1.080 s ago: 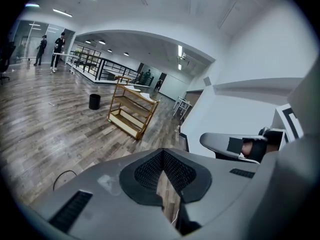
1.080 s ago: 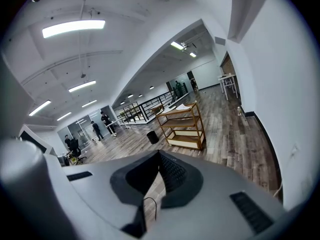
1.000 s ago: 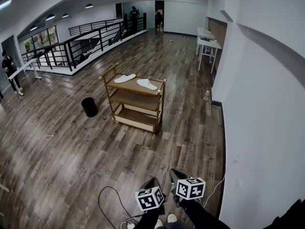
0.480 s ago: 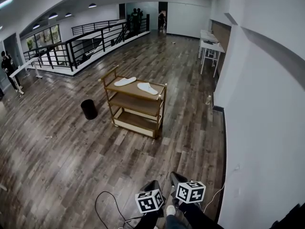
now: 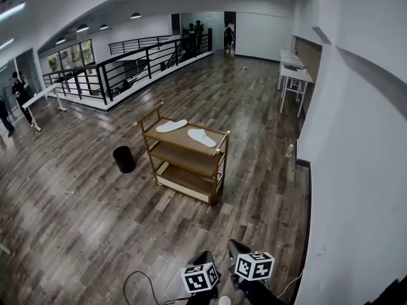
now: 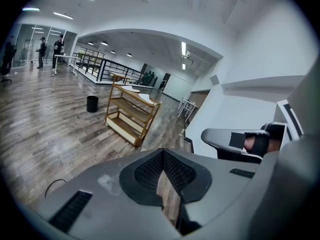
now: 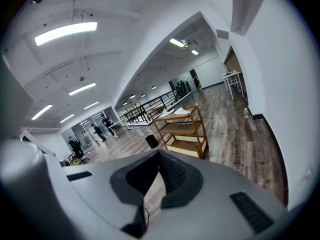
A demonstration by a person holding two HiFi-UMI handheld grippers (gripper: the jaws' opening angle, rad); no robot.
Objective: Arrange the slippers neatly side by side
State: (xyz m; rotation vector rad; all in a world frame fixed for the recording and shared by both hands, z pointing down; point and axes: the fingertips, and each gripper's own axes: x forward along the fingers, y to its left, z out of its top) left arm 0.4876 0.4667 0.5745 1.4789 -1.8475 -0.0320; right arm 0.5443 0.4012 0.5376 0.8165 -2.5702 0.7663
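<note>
A dark wooden plank floor (image 5: 95, 221) fills most of the head view, with one tall white wall (image 5: 362, 170) running down the right side. One long black railing (image 5: 127, 68) edges the far left of the room. At least two people (image 6: 42, 46) stand beyond it, too small to describe.

In the middle of the floor stands one wooden cart (image 5: 224, 164) with three shelves (the lower two look bare). Two white tables (image 5: 296, 75) sit against the wall further back.

At the bottom edge of the head view the two tools are held close together, each with its marker cube. The left tool (image 6: 163, 153) has its jaws pressed together with nothing between them. The right tool (image 7: 159, 152) is the same, closed and empty. Both are well apart from the cart.

One black bin (image 5: 124, 159) stands on the floor just left of the cart.

Two white slippers lie on the cart's top shelf. The left slipper (image 5: 171, 126) is near the back corner and the right slipper (image 5: 201, 138) is nearer the front. They are set at different angles, with a gap between them.

One thin black cable (image 5: 137, 281) loops on the floor near the tools.
</note>
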